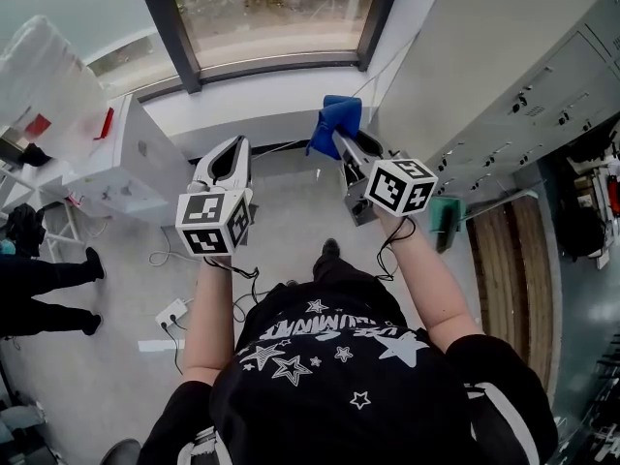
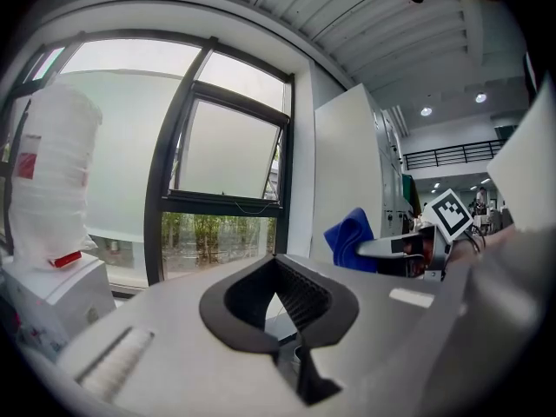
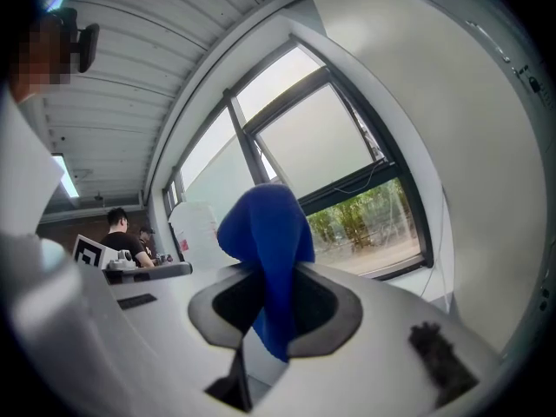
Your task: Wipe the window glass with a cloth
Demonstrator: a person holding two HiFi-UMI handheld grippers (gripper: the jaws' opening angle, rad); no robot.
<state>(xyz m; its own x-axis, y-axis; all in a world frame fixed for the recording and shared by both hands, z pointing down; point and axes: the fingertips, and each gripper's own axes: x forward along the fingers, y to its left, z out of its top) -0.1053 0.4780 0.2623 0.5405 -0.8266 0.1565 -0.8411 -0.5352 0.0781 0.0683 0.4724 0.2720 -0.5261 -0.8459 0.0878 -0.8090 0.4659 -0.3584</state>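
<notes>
your right gripper (image 3: 271,278) is clamped on the crumpled blue cloth (image 3: 265,228), held up near the dark-framed window glass (image 1: 276,8); your left gripper (image 2: 280,274) is closed and empty. the shirt print is unreadable.

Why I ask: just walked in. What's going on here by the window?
A person stands facing the window glass, a gripper in each hand. The right gripper is shut on a blue cloth, held up short of the glass. The left gripper is shut and empty. No wiping yet.

soft blue cloth (image 3: 265,259), clear glossy window glass (image 1: 276,10), matt grey plastic jaws with ribbed black pads.
</notes>
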